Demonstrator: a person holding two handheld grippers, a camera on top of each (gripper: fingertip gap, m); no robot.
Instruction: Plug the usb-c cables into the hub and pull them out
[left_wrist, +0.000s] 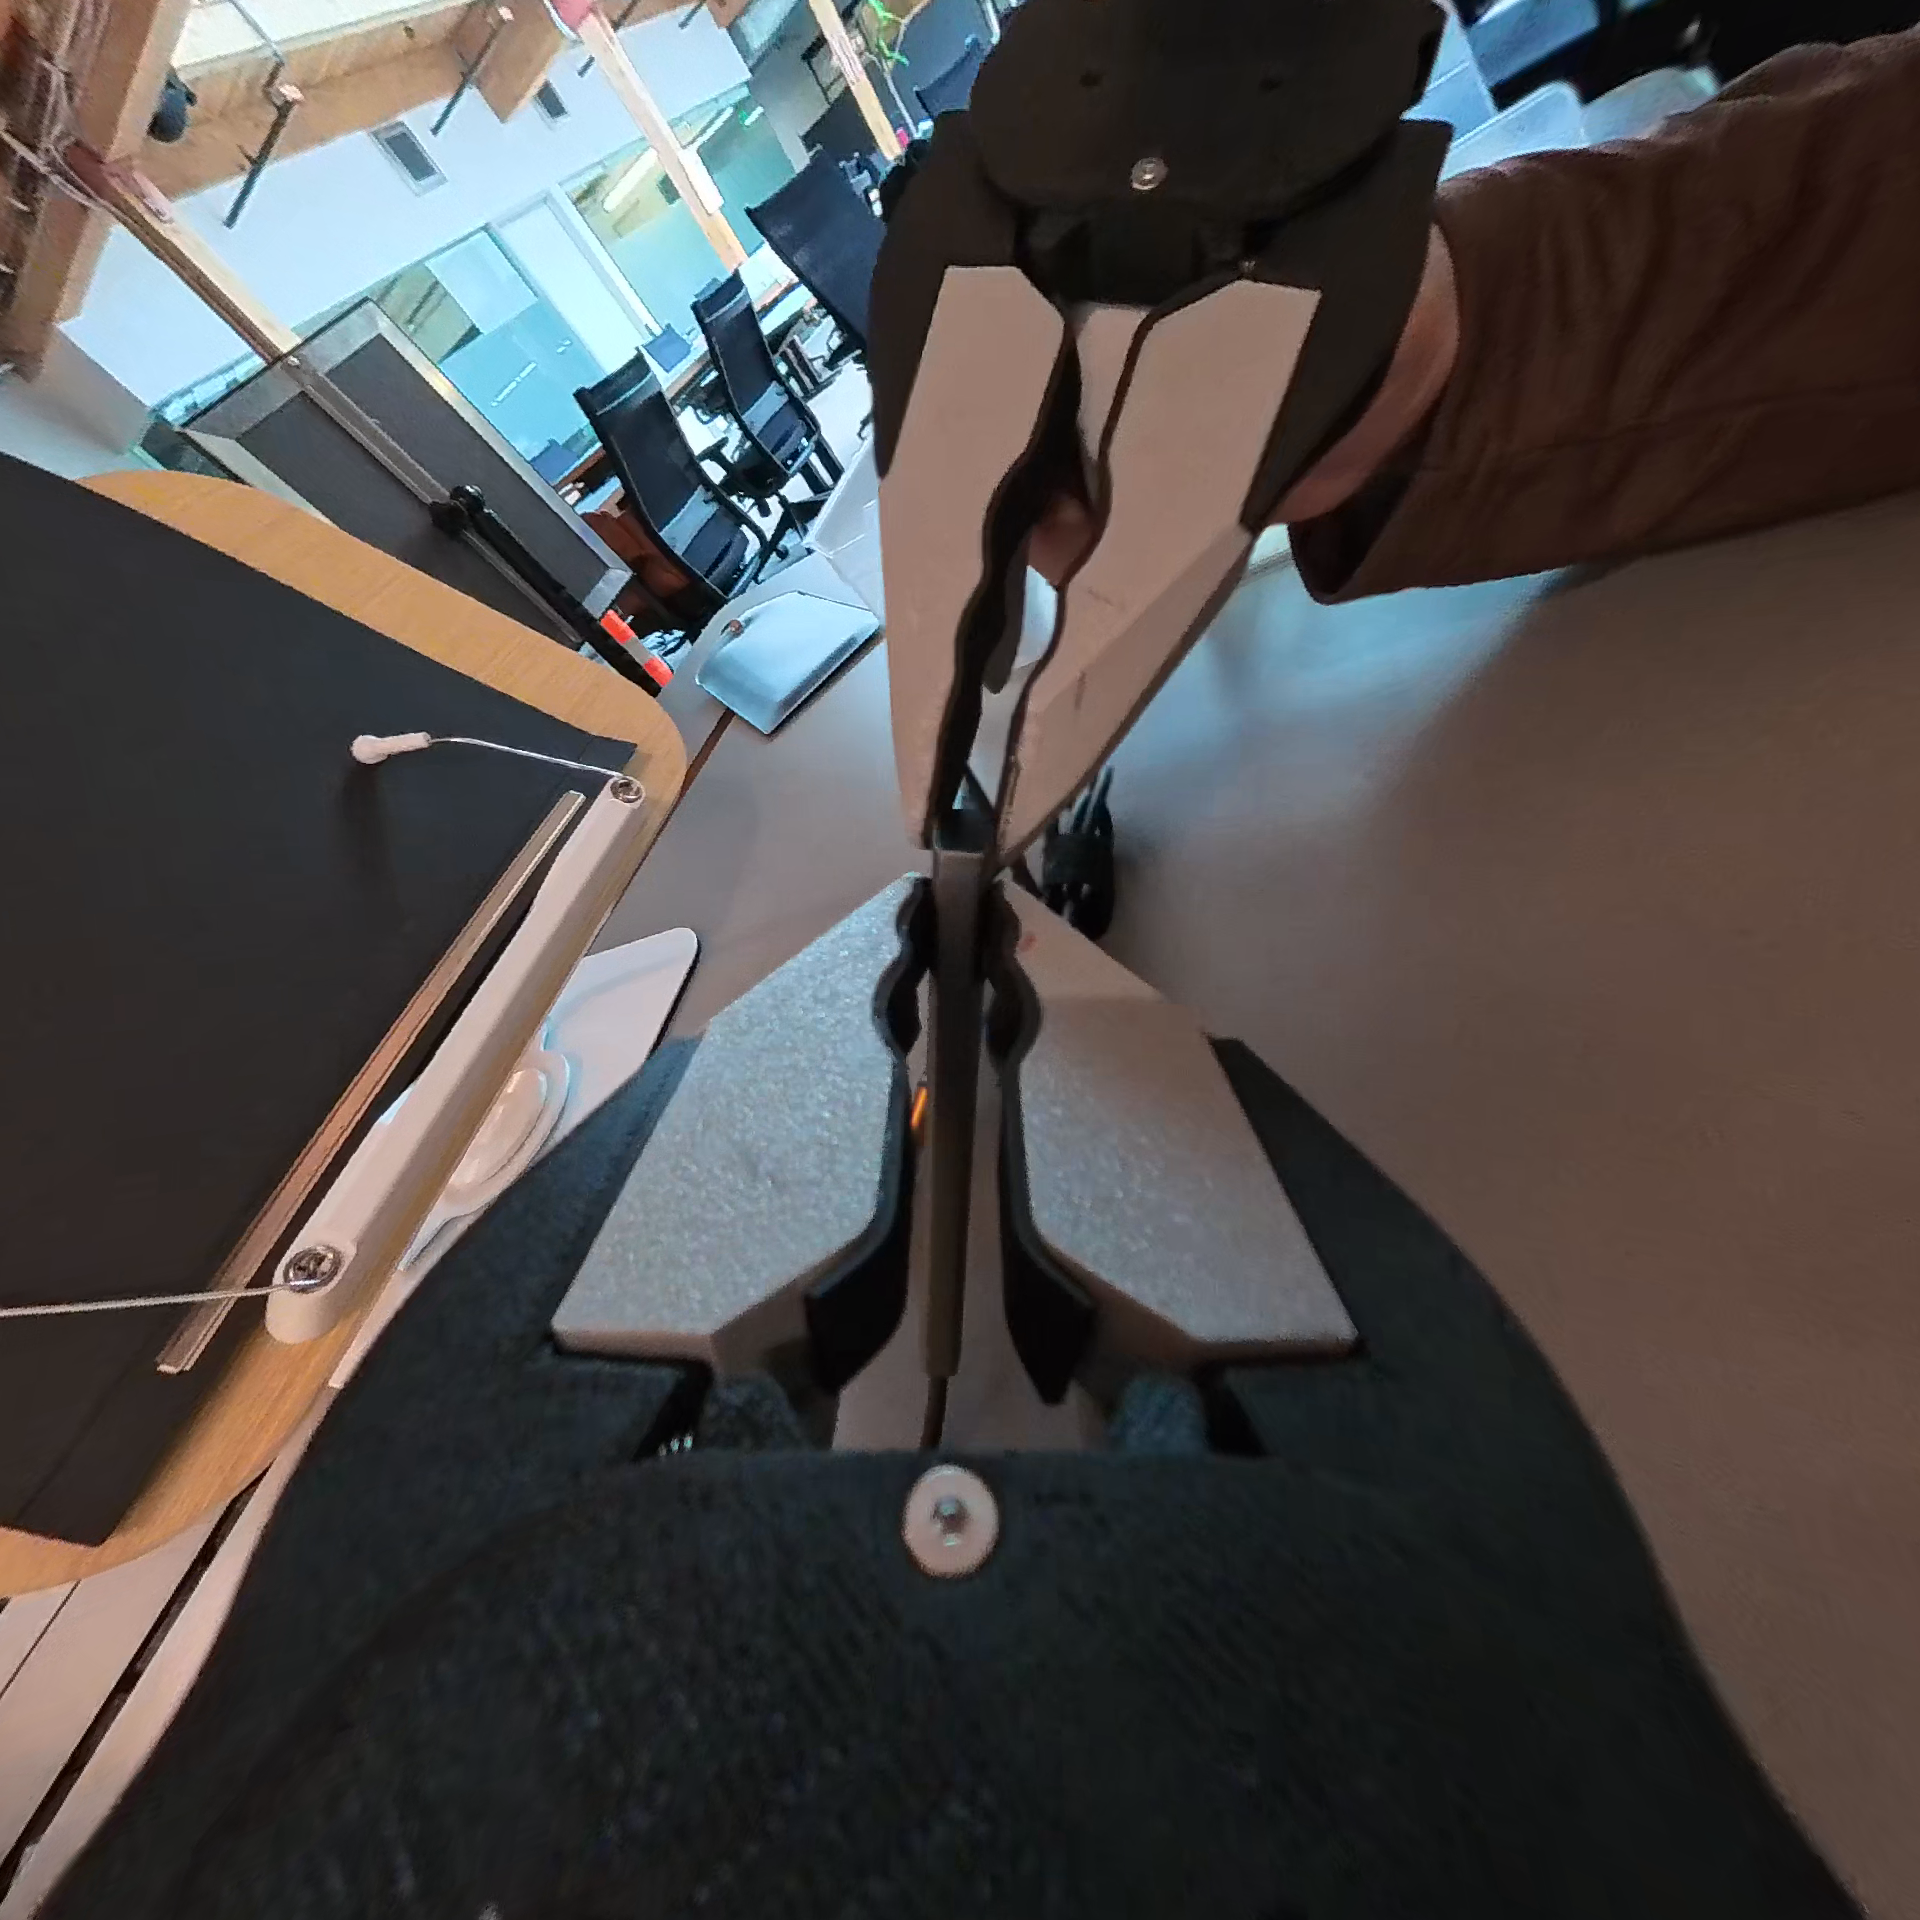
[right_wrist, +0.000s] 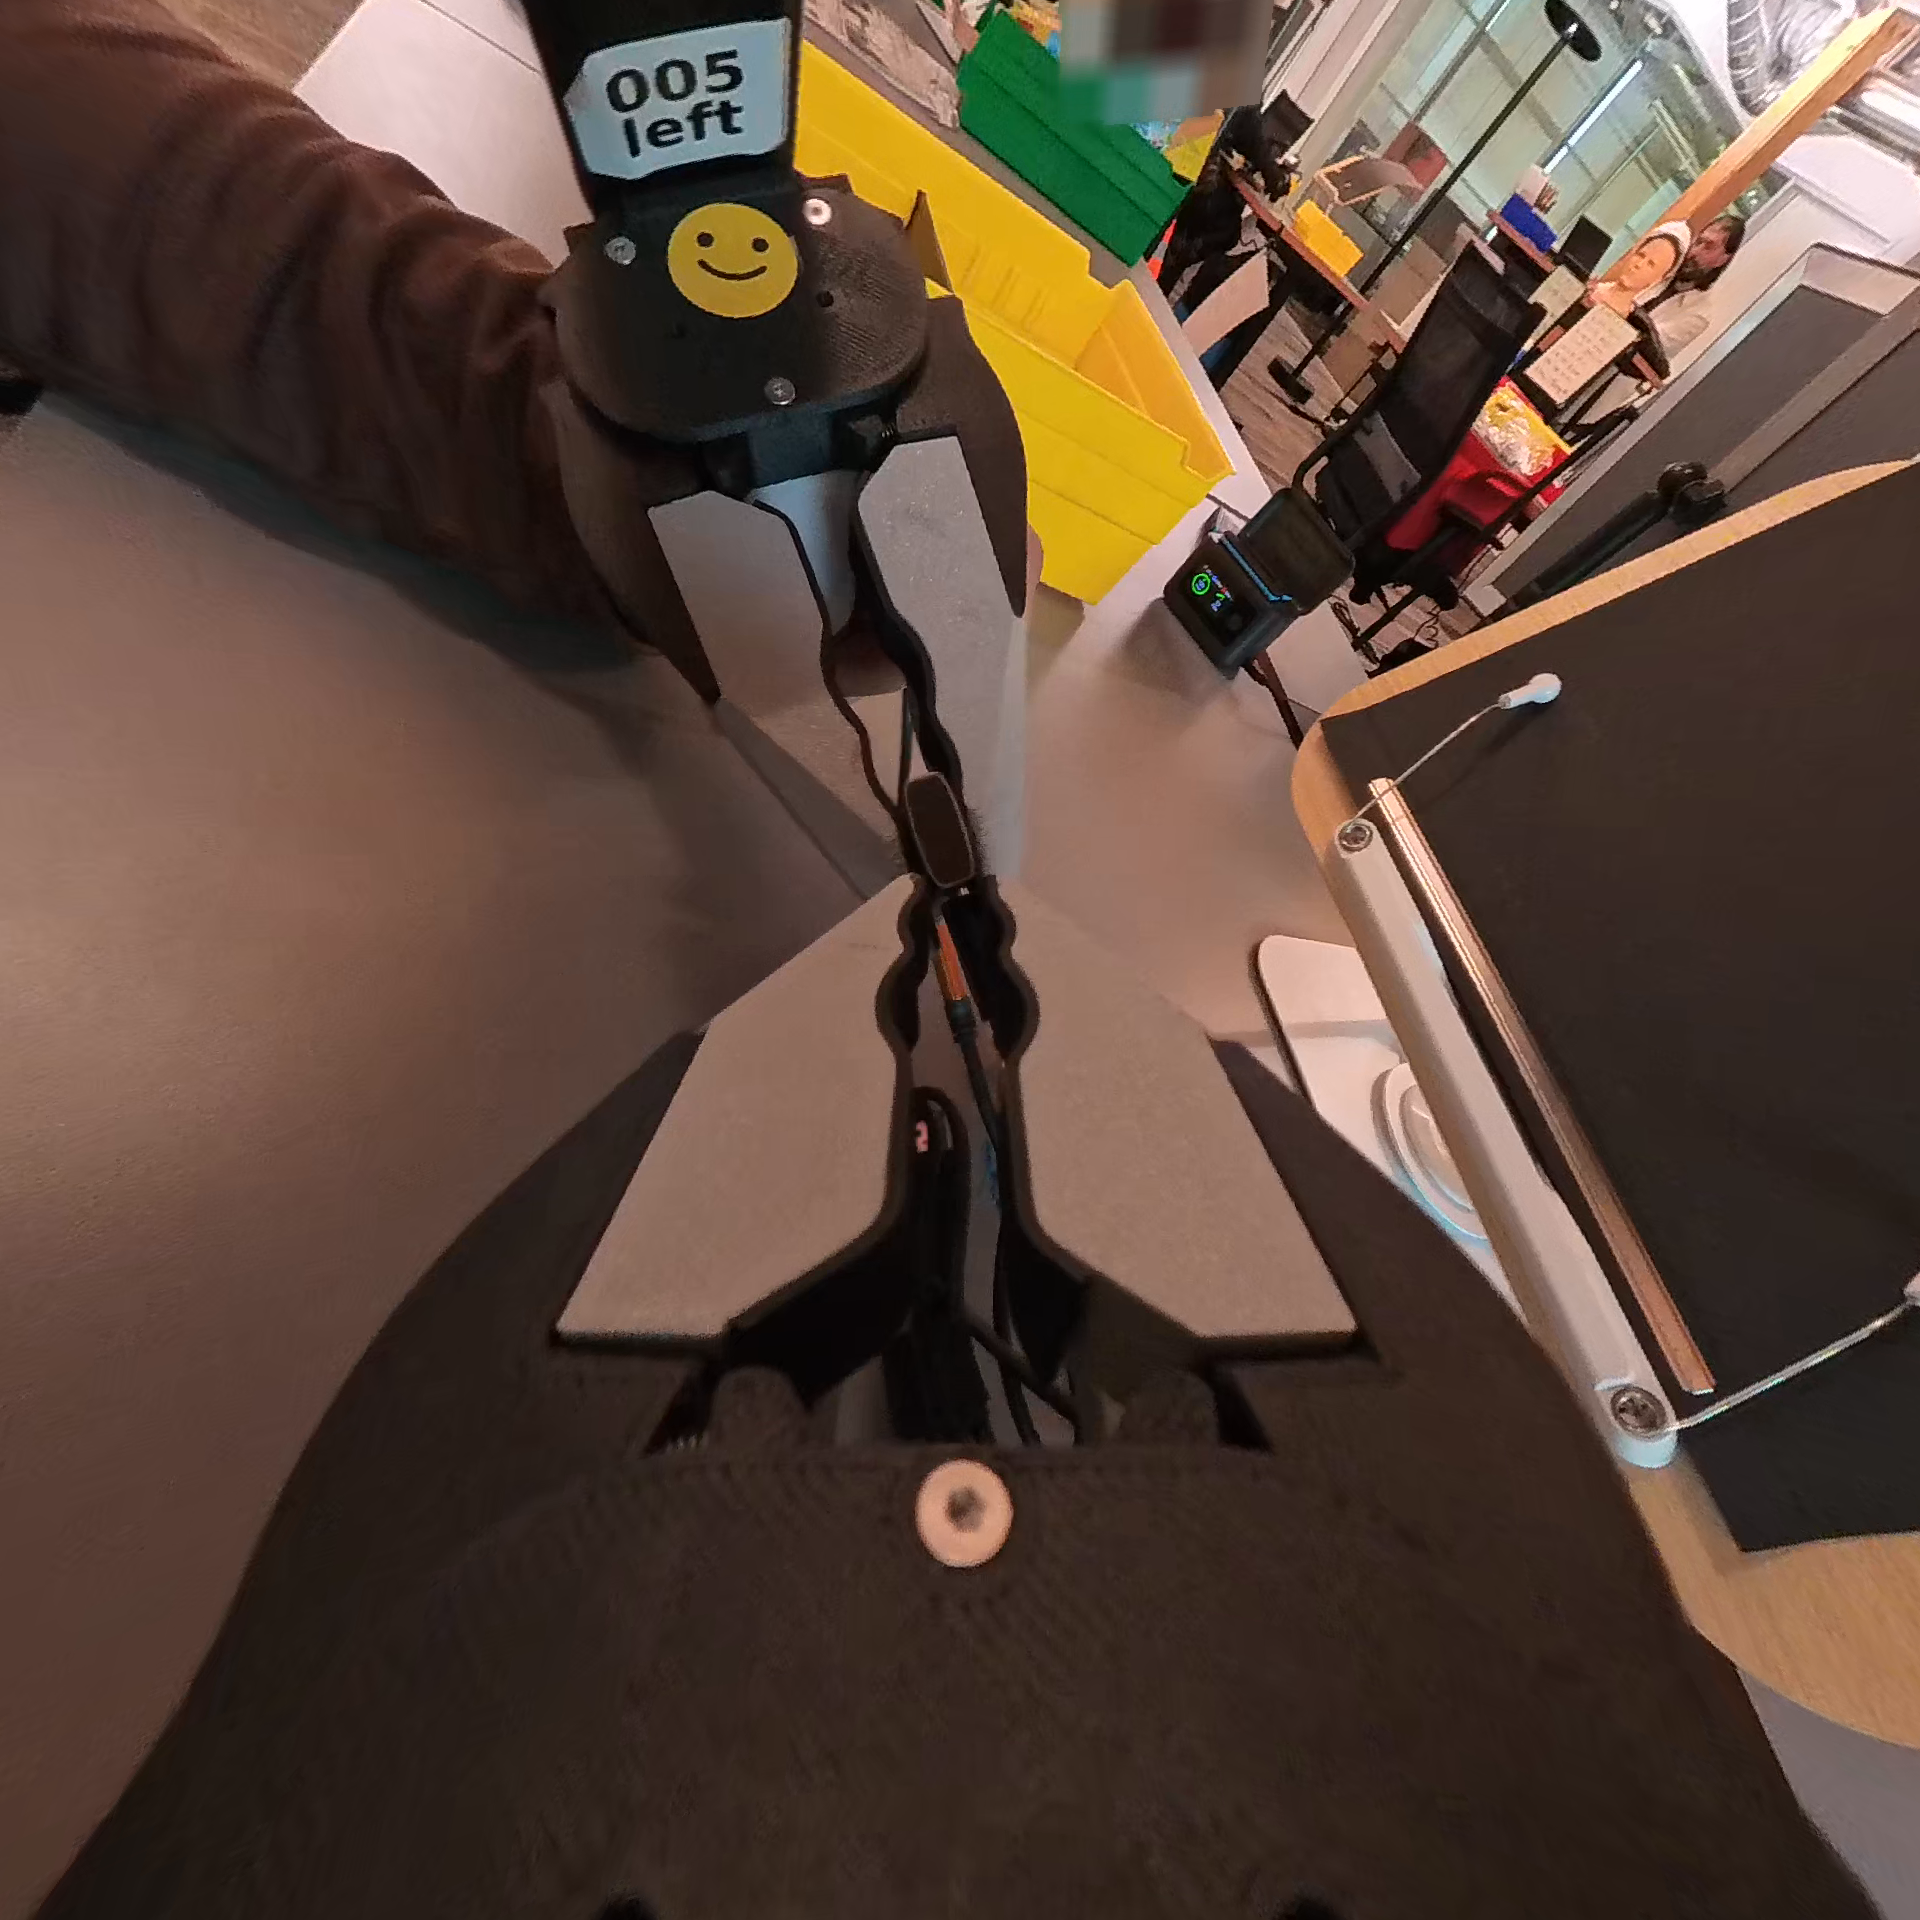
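While the grey tabletop (left_wrist: 1558, 935) lies below, I keep both tools lifted and facing each other, so plug and port come in one line. My left tongs (left_wrist: 958, 914) are closed narrow on the flat grey hub (left_wrist: 954, 1091), held on its edge so its end points to the other tool. My right tongs (right_wrist: 951, 904) pinch the usb-c cable (right_wrist: 982, 1101) just behind its plug (orange ring), which meets the hub's end (right_wrist: 940, 831); seated or not, I cannot tell.
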